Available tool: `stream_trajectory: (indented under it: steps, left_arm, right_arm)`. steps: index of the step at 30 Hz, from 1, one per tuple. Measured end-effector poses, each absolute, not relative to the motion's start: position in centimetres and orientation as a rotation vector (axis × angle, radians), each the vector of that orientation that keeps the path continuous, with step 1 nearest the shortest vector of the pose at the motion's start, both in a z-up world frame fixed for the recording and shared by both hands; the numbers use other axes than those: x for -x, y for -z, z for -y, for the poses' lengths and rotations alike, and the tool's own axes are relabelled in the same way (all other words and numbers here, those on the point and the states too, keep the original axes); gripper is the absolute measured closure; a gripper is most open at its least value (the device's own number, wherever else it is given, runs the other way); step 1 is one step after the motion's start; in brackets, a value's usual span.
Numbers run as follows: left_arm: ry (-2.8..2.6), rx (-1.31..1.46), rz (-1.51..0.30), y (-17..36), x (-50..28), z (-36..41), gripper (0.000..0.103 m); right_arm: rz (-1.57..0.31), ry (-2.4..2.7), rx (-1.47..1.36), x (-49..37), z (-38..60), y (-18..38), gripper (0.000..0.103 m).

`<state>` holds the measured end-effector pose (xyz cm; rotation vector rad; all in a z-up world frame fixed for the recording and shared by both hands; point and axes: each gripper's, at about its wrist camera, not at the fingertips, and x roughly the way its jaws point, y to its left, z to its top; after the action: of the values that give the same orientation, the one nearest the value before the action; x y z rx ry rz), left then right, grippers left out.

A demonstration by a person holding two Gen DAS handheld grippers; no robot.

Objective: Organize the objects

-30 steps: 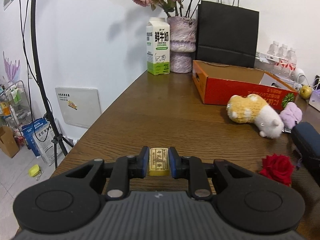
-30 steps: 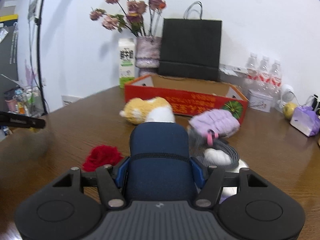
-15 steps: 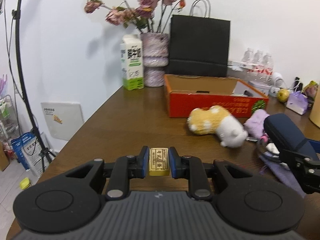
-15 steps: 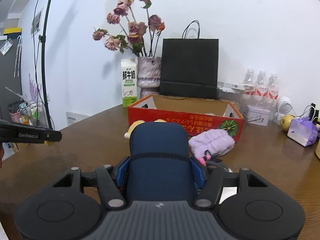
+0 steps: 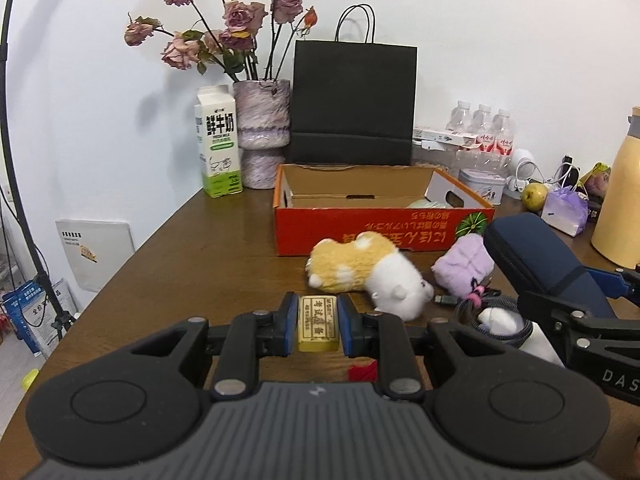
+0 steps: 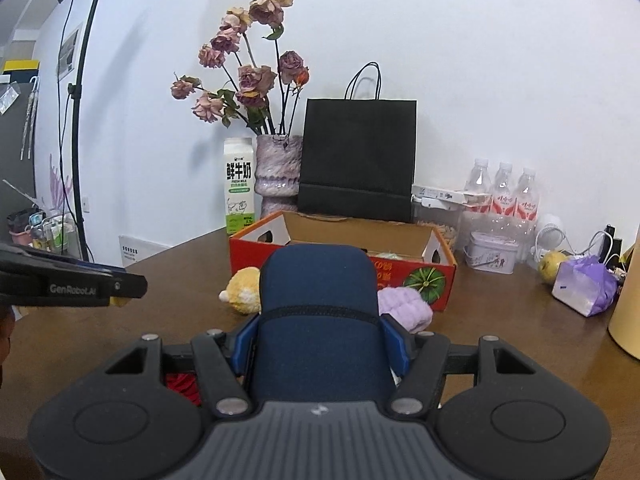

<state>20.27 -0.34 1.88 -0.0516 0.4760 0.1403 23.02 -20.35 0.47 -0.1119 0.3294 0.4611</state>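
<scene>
Left gripper point(image 5: 318, 326): jaws pinching a small gold bar-shaped block point(image 5: 317, 323), glossy, embossed characters on top, blue pads flat against both long sides. It is held above the brown woodgrain table point(image 5: 192, 256).

Right gripper point(image 6: 320, 342): jaws clamped on a navy zippered case point(image 6: 320, 316), rounded hard-shell shape, fabric-textured, zip seam running across between the pads.

Ahead of the left jaws: fluffy orange-and-white plush toy point(image 5: 362, 272) lying on its side. To its right is a lilac fuzzy pouch point(image 5: 464, 266). Beyond both sits an open red cardboard box point(image 5: 380, 228), corrugated, with a watermelon print.

Under the left gripper's body, a bit of red fabric rose point(image 5: 363, 372) shows.

Far ahead: milk carton point(image 5: 219, 146), mottled ceramic vase point(image 5: 262, 132) of dried roses, matte black paper bag point(image 5: 354, 102).
</scene>
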Motion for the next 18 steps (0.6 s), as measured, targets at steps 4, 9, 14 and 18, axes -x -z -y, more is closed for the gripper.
stream_trajectory:
  steps: [4, 9, 14, 18]
  left_arm:
    - [-0.141, 0.056, -0.471, -2.4, -21.4, 0.9, 0.081]
    - [-0.136, 0.060, -0.463, -2.9, -22.9, 1.6, 0.081]
    - [-0.135, 0.070, -0.450, -3.6, -24.7, 2.1, 0.081]
    - [-0.127, 0.077, -0.441, -4.0, -26.2, 2.4, 0.081]
  right_arm:
    - [-0.322, -0.465, 0.109, -23.9, 20.7, -1.1, 0.041]
    - [-0.311, -0.468, 0.113, -25.2, 20.5, -1.8, 0.041]
    - [-0.312, -0.477, 0.132, -26.7, 20.0, -2.3, 0.041]
    - [-0.310, -0.482, 0.139, -28.1, 19.6, -2.9, 0.041]
